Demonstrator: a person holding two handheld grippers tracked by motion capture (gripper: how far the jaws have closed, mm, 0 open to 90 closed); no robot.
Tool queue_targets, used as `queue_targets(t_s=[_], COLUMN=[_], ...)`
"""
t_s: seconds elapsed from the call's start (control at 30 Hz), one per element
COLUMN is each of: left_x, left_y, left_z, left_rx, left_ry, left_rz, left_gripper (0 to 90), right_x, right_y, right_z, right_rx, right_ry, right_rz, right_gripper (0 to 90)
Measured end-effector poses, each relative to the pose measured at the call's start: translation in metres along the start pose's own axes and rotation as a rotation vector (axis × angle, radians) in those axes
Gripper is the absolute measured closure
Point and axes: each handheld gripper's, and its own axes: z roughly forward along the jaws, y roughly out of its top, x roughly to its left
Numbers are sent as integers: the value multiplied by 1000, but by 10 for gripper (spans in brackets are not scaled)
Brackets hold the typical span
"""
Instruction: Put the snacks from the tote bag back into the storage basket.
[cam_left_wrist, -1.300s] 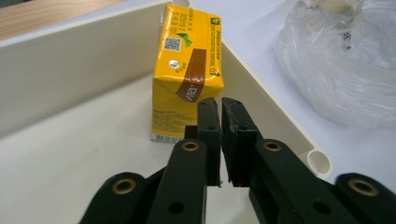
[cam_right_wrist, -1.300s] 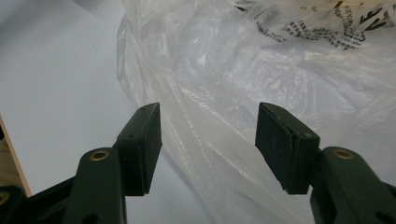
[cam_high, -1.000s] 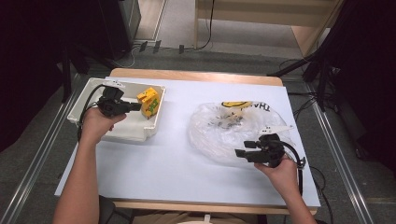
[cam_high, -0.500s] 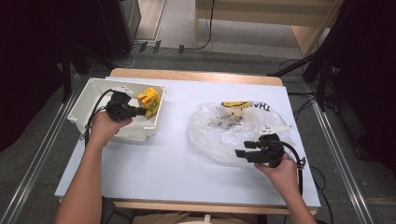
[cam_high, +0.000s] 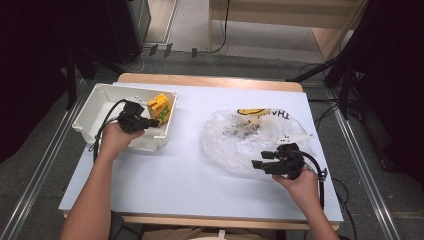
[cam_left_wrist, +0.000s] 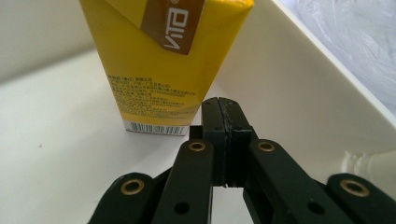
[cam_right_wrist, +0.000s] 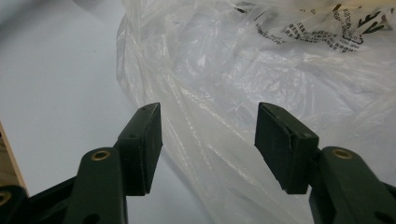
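A yellow drink carton (cam_high: 160, 108) (cam_left_wrist: 163, 65) stands inside a white plastic bin (cam_high: 97, 107) at the table's left. My left gripper (cam_high: 152, 122) (cam_left_wrist: 223, 116) reaches into the bin with its jaws shut together on nothing, the tips just beside the carton's lower right corner. A crumpled clear plastic bag (cam_high: 245, 137) (cam_right_wrist: 261, 79) with black print lies on the table's right half. My right gripper (cam_high: 256, 164) (cam_right_wrist: 208, 140) is open at the bag's near edge, with the bag's film lying beyond and between its fingers.
The bin's white wall (cam_left_wrist: 299, 88) rises on the right in the left gripper view. Bare white tabletop (cam_high: 175, 175) lies between the bin and the bag. Dark stands and cables surround the table on the grey floor.
My left gripper has sunk a little deeper into the bin, toward the carton. The right gripper and the bag have not moved.
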Motion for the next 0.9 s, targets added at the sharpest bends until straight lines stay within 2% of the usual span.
queue_targets(t_s=[0.37,0.9], left_x=[0,11], left_y=[0,-2], left_z=[5,8], left_rx=[2,-19], left_ry=[14,56], left_rz=[2,-58], left_gripper=[900,900], right_x=[0,0], right_y=[0,0], right_z=[0,1], right_rx=[0,2], right_ry=[0,0], right_rz=[1,1], right_gripper=[424,424])
